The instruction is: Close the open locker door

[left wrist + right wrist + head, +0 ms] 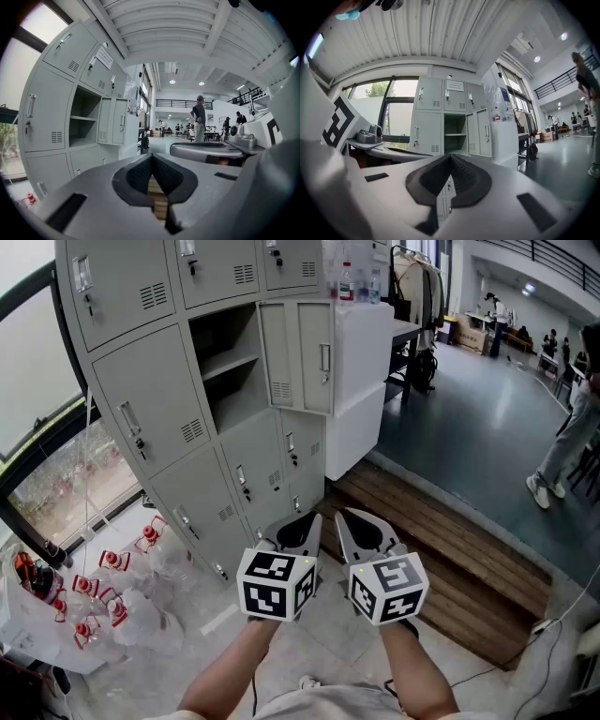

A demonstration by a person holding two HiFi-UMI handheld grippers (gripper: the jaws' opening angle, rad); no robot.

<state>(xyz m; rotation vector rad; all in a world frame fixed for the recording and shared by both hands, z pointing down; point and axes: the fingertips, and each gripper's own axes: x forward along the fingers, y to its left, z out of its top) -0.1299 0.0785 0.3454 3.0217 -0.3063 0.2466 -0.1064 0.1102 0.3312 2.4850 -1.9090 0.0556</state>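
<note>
The grey locker bank (pixel 150 418) stands ahead of me. One middle compartment (pixel 228 367) is open, with a shelf inside, and its door (pixel 298 355) is swung out to the right. The same compartment (pixel 83 118) and door (pixel 113 121) show at the left of the left gripper view. In the right gripper view the compartment (pixel 455 133) and door (pixel 480 133) lie straight ahead. My left gripper (pixel 308 519) and right gripper (pixel 348 516) hang side by side low in front of the lockers, well short of the door. Both are shut with nothing between their jaws.
A white cabinet (pixel 362 371) stands just right of the open door. Several red-capped plastic bottles (pixel 112 587) lie on the floor at lower left. A wooden platform (pixel 441 554) runs along the right. A person (pixel 565 451) stands at far right. A window (pixel 56 474) is at left.
</note>
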